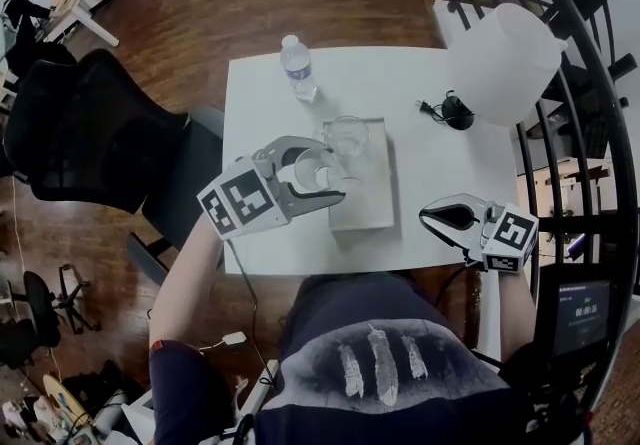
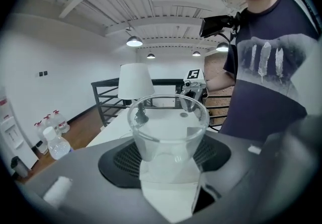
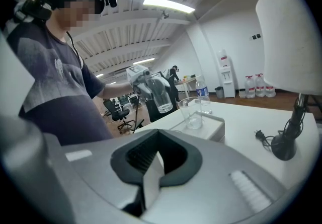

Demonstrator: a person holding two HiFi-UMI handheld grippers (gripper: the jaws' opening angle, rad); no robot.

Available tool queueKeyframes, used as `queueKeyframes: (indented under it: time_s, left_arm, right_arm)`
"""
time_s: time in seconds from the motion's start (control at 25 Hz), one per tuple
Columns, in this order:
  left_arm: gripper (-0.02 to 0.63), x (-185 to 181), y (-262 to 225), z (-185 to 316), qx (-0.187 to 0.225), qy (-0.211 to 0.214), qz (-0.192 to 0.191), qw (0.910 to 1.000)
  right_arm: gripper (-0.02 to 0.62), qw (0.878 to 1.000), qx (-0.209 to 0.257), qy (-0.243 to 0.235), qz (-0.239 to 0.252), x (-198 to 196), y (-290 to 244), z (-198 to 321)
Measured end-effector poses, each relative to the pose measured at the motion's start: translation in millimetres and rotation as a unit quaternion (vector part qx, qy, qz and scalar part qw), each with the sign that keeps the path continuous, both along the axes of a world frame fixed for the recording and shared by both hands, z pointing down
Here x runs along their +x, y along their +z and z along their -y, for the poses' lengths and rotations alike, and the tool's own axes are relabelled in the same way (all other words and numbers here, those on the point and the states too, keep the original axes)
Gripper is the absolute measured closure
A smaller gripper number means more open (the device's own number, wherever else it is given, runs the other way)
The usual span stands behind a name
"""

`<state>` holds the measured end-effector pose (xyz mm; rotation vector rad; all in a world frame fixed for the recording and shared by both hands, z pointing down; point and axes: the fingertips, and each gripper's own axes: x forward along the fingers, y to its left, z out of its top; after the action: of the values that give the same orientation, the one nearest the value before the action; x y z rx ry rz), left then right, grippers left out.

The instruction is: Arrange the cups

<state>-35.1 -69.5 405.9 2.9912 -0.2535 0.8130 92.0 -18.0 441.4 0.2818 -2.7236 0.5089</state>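
Two clear cups matter here. My left claw (image 1: pixel 322 181) grasps the held cup (image 1: pixel 312 171), pads pressing its wall from either side. The mouth faces up and the long axis is close to upright, tipped only a little. The right claw's view shows this cup hanging in the air, clear of the worktop (image 1: pixel 260 223), at the left edge of the white block (image 1: pixel 365 201).

The standing cup (image 1: pixel 347 134) sits upright at the far end of that block. In the head view it lies up and to the right of the one I carry, near it but not touching. That offset is what I judge the coming move turns on: the held cup has to travel toward the upper right and stay upright, whether it goes beside the standing cup or down into it.

My right claw (image 1: pixel 432 216) is clenched on nothing, low at the right of the frame, well apart from both cups, so the left is plainly the nearer. A water bottle (image 1: pixel 298 66) stands beyond the block, out of the path
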Motion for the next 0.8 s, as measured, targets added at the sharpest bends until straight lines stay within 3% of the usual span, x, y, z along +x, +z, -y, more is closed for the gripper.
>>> queueKeyframes:
  time_s: [0.32, 0.8]
  left_arm:
    - [0.313, 42, 41, -21, -0.041, 0.041, 0.002, 0.9983]
    - [0.311, 53, 95, -29, -0.055, 0.038, 0.024, 0.9975]
  right_arm:
    - [0.591, 1.0, -0.004, 0.012, 0.0, 12, -2, -3]
    - [0.591, 1.0, -0.006, 0.014, -0.004, 18, 2, -6]
